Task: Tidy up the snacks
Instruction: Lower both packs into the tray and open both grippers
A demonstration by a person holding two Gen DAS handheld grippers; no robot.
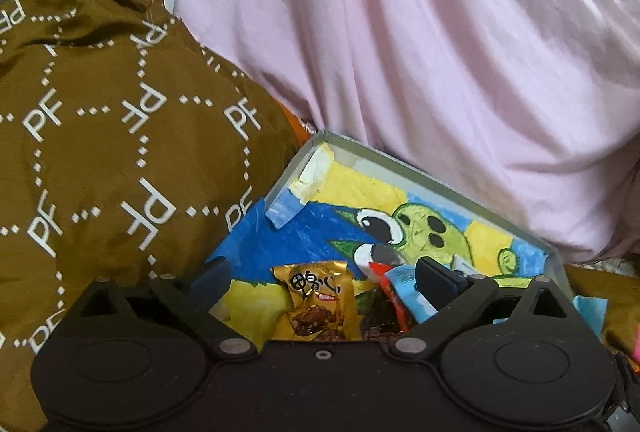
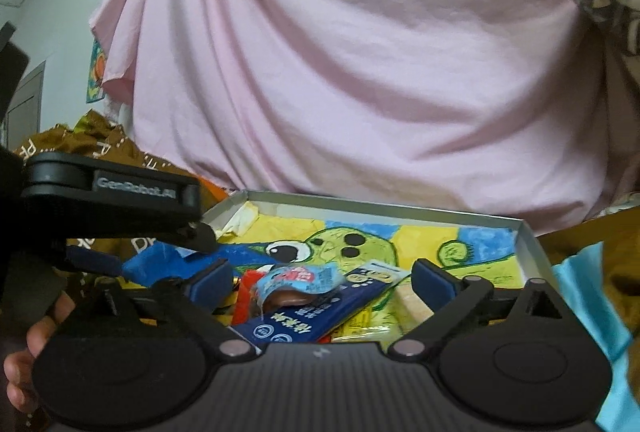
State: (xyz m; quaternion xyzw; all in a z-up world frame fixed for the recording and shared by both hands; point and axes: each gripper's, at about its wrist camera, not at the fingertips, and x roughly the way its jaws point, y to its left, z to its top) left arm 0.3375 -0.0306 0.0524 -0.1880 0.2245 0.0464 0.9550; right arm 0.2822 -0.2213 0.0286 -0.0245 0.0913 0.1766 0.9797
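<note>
A shallow grey box point(image 1: 400, 156) lined with a blue, yellow and green drawing holds snack packets. In the left wrist view a gold packet point(image 1: 314, 298) lies between the wide-apart fingers of my left gripper point(image 1: 324, 274), which is open and empty just above it. A red and light blue packet point(image 1: 400, 284) lies by the right finger. In the right wrist view my right gripper point(image 2: 324, 278) is open over a dark blue packet point(image 2: 304, 320) and a light blue sweet wrapper point(image 2: 296, 278). The box rim point(image 2: 380, 206) lies beyond. The left gripper point(image 2: 112, 192) shows at left.
A pink cloth point(image 1: 420, 52) hangs behind the box. A brown cloth with white letters point(image 1: 100, 152) lies at the left. Pale blue paper point(image 2: 592, 296) sticks out at the box's right. A hand point(image 2: 36, 344) shows at lower left in the right wrist view.
</note>
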